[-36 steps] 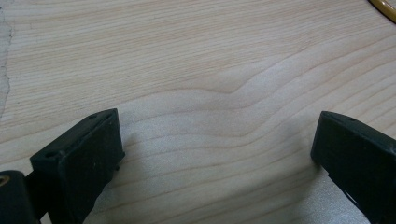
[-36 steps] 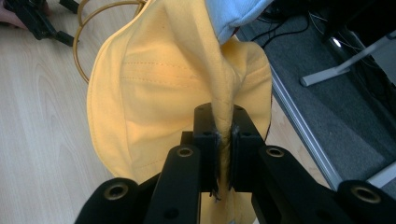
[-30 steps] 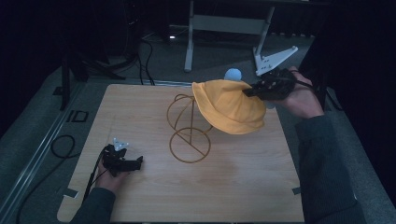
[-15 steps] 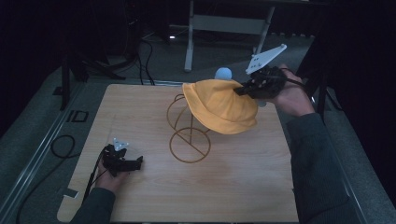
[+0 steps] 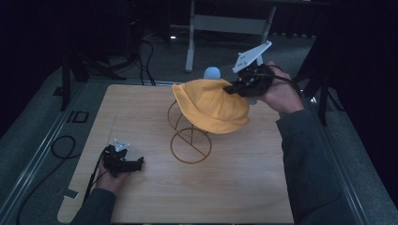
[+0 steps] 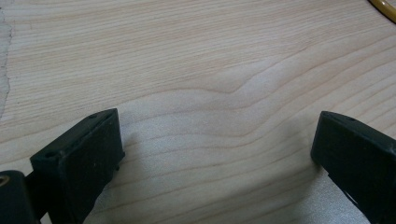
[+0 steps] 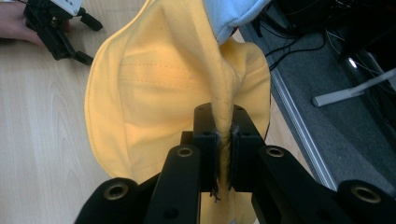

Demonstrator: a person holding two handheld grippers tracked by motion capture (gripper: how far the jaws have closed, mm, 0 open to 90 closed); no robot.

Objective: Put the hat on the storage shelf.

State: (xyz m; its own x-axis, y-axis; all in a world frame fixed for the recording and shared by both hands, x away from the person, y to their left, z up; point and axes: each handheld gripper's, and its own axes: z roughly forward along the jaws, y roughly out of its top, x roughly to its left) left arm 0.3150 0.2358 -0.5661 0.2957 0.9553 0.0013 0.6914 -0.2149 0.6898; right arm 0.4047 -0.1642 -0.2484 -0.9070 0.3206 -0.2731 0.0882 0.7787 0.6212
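No brand, label or legible writing is showing on any item. The yellow hat (image 5: 211, 105) is presenting as soft cotton fabric with a stitched brim and visible seam lines; it is hanging above the far right part of the counter (image 5: 141, 122), draped partly over the top of the wire stand (image 5: 187, 140). A pale blue rounded object (image 5: 212, 72) is showing just beyond the hat's far edge. The right gripper (image 7: 224, 140) is holding its jaws closed tight on a fold of the hat's brim. The left gripper (image 5: 136, 164) is resting on the near left of the counter in the person's left hand (image 5: 112, 180), its jaws standing wide apart over bare wood and gripping nothing. The stand's ring base is sitting near the counter's centre.
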